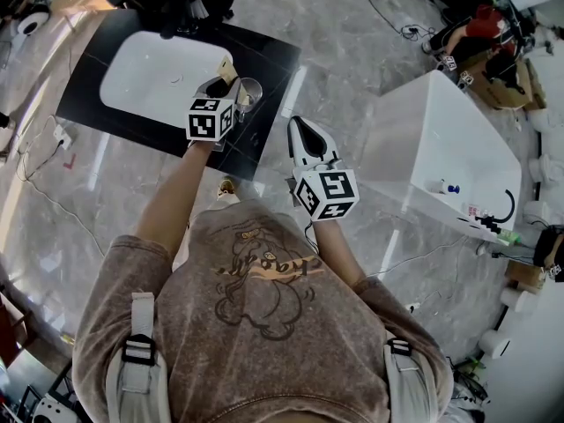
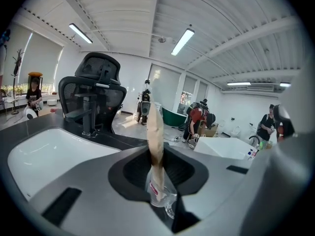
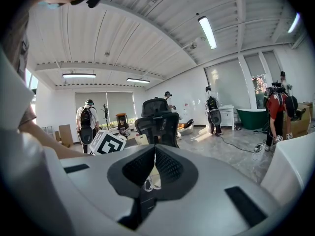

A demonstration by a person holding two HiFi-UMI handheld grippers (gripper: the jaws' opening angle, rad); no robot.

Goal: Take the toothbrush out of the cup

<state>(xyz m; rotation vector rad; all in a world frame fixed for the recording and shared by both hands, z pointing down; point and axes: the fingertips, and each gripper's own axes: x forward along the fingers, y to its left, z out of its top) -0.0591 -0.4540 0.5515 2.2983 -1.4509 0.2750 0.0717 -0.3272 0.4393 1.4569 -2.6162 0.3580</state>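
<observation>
Now | left tongs (image 2: 157, 156) grip toothbrush (image 2: 154, 129) in cup (image 2: 166, 199) | right tongs (image 3: 154, 149) closed | black counter (image 1: 267, 55), white basin (image 1: 154, 76), marble floor (image 1: 352, 47)

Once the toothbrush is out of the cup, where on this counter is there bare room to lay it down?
Bare: the black counter's narrow strip between the white oval basin and its near edge, and the strip right of the clear glass cup. Crowded: around the cup, where the left tool grips the brown paper-wrapped toothbrush.
</observation>
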